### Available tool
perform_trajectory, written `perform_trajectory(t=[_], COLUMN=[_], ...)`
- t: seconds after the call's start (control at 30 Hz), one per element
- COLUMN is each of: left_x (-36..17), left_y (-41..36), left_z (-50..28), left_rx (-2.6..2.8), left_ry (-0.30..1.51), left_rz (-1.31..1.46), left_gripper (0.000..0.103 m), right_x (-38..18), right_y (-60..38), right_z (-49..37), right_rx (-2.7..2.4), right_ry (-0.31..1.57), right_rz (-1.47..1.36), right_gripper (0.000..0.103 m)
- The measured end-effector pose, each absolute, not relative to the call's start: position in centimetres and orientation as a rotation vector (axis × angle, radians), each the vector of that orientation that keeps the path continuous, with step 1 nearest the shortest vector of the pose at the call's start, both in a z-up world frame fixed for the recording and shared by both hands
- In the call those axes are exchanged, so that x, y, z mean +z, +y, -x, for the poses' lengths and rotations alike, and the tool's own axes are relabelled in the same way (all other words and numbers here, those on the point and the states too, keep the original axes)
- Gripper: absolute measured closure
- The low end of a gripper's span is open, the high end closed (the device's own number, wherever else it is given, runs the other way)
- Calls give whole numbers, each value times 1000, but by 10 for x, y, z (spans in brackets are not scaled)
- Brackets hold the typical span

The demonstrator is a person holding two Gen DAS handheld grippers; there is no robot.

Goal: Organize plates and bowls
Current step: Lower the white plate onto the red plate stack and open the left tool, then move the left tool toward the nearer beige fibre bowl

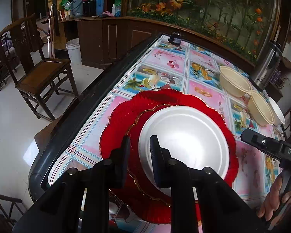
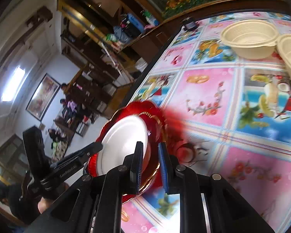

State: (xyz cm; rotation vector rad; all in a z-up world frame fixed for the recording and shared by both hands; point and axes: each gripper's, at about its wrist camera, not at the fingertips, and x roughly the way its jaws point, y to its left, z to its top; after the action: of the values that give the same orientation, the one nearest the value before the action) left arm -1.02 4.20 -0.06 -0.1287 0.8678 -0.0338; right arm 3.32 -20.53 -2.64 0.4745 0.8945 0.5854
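My left claw (image 1: 139, 145) fills the bottom centre of its own view, its two black fingers a narrow gap apart astride the near rims of the stacked plates. One finger is over the red plates, the other over the white plate. I cannot tell whether the pads actually press.

The stack sits at the middle of that view on a glossy tablecloth (image 1: 164, 62) printed with pink and blue fruit squares. I count two red plates (image 1: 122, 120), glassy, translucent, scalloped and gold-edged, the smaller nested in the larger. On them lies one white plate (image 1: 184, 136), round, smooth and matte.

In the right view my right claw (image 2: 150, 153) at bottom centre stands narrowly parted around the tilted edge of the same stack, with the white plate (image 2: 124, 141) and the red rim (image 2: 157, 120) between its ribbed blue pads. Contact is blurred there.

At the upper right of the left view sit two cream bowls (image 1: 234, 81), ribbed and thin-walled, touching one another. One white bowl (image 1: 277, 112) is just beside them, and a steel flask (image 1: 265, 66) stands behind.
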Motion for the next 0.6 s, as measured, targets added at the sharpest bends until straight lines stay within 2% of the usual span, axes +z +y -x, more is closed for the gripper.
perform_trajectory(t=[0.2, 0.27, 0.3, 0.33, 0.6], left_x=[20, 23, 23, 23, 14], left_y=[9, -12, -24, -37, -127], left_z=[22, 26, 28, 30, 35], left_rx=[-134, -189, -217, -249, -467], left_ry=[819, 815, 813, 815, 867], left_rz=[91, 63, 49, 32, -103], left_gripper=[83, 71, 61, 57, 57], right_x=[-13, -6, -3, 0, 0], right_y=[-250, -274, -289, -305, -446], right_z=[-38, -38, -38, -38, -27], right_rx=[479, 425, 386, 344, -46], right_ry=[828, 791, 769, 748, 658], right_rz=[-529, -546, -554, -561, -647], right_gripper=[85, 85, 84, 83, 80])
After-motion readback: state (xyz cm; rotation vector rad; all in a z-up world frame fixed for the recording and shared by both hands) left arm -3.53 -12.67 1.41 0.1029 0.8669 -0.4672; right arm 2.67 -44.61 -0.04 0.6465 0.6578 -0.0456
